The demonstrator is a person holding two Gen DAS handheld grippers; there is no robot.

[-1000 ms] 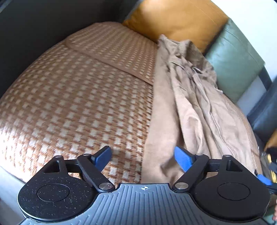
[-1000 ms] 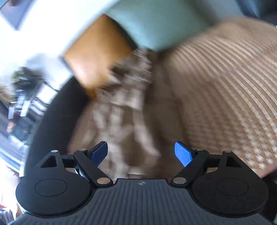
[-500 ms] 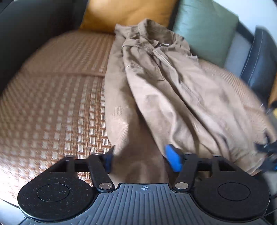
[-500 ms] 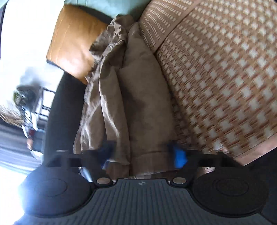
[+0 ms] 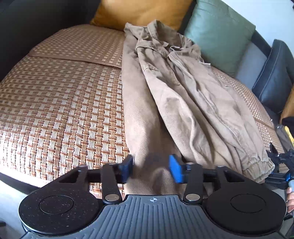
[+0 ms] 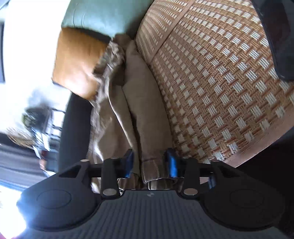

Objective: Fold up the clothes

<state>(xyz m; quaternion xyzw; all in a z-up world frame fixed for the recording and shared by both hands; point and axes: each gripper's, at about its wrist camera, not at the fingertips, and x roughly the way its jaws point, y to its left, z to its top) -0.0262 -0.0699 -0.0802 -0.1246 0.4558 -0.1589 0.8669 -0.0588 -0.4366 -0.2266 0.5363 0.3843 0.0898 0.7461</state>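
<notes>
Lying lengthwise on the woven seat mat (image 5: 60,103) of a sofa, the tan trousers (image 5: 176,95) have their waistband up against the mustard cushion (image 5: 139,12) and their legs running toward the mat's front edge. A green cushion (image 5: 218,35) sits just beside the mustard one, on the far side from the bare stretch of mat. The left gripper (image 5: 151,168) hovers at the front edge with its blue fingers apart, one trouser leg's end lying between them without being pinched. The right gripper (image 6: 149,166) sits at the elastic cuff (image 6: 154,170) of the other leg near the same edge, jaws spread on either side of the cuff and not clamped on it.
</notes>
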